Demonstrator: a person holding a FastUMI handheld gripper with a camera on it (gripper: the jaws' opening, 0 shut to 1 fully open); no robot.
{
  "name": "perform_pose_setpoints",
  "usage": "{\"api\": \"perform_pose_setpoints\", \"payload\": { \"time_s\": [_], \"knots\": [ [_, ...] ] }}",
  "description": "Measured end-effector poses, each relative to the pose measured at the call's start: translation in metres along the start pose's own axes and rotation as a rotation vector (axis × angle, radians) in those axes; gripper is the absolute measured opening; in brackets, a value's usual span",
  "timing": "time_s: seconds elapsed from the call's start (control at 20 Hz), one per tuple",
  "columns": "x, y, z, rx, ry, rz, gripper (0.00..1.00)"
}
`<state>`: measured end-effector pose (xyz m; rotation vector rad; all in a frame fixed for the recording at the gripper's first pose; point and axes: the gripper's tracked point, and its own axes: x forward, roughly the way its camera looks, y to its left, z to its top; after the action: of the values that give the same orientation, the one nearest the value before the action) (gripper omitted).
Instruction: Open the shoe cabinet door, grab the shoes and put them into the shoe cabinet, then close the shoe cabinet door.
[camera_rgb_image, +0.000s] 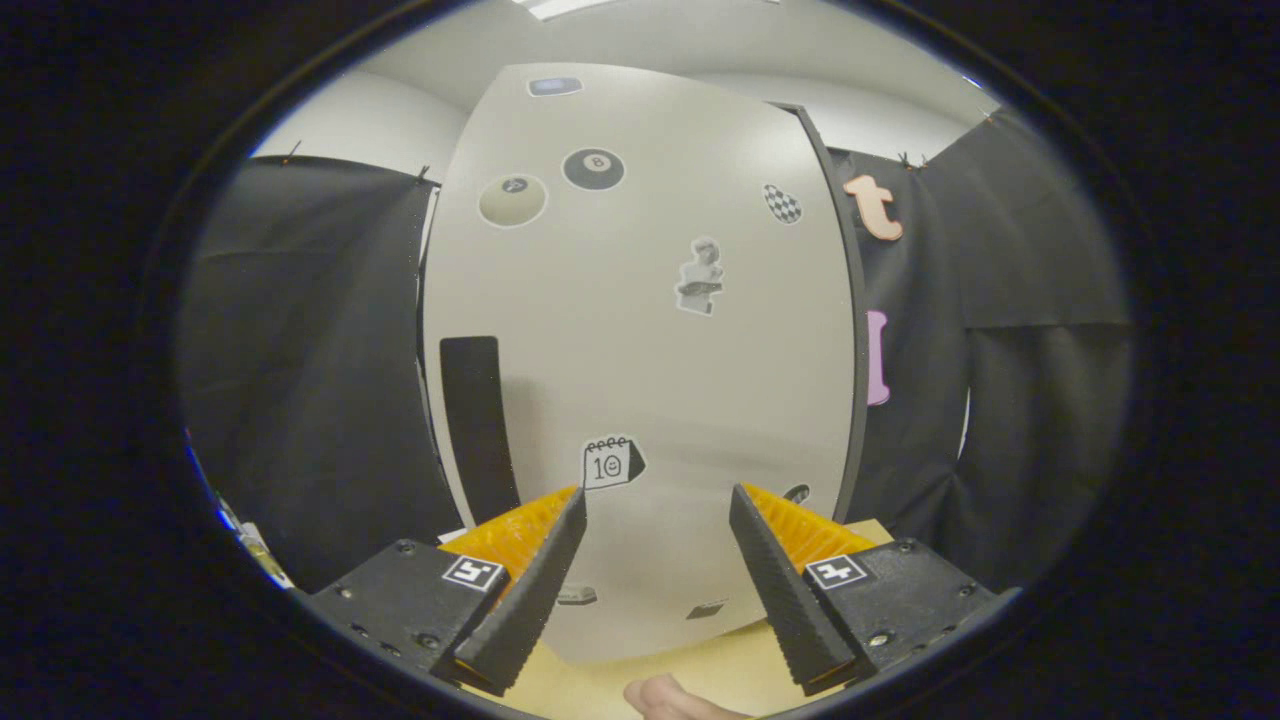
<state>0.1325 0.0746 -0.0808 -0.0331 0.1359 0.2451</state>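
The shoe cabinet door (640, 330) stands straight ahead of me, a pale grey panel dotted with stickers, and it looks shut. A tall black handle (477, 425) runs down its left side, just beyond my left finger. My gripper (657, 495) is open, its fingers spread wide with nothing between them, pointing at the lower part of the door. The dark side of the cabinet (843, 330) shows along the door's right rim.
Black cloth (300, 380) hangs on both sides of the cabinet. A light wooden floor (720, 670) lies under the fingers, with a bit of a person's hand (665, 700) at its near edge.
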Motion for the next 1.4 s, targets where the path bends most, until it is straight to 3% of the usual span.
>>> {"api": "perform_pose_setpoints", "payload": {
  "time_s": [0.3, 0.6, 0.7, 1.1, 1.4],
  "knots": [
    [-0.042, 0.007, -0.002, 0.012, -0.051, -0.01, 0.95],
    [-0.093, 0.007, -0.034, -0.011, -0.037, -0.004, 0.96],
    [-0.11, -0.002, -0.043, 0.025, -0.021, -0.053, 0.96],
    [-0.19, -0.019, -0.007, -0.028, -0.199, -0.07, 0.96],
    [-0.226, -0.049, -0.004, -0.017, -0.223, -0.103, 0.95]
  ]
}}
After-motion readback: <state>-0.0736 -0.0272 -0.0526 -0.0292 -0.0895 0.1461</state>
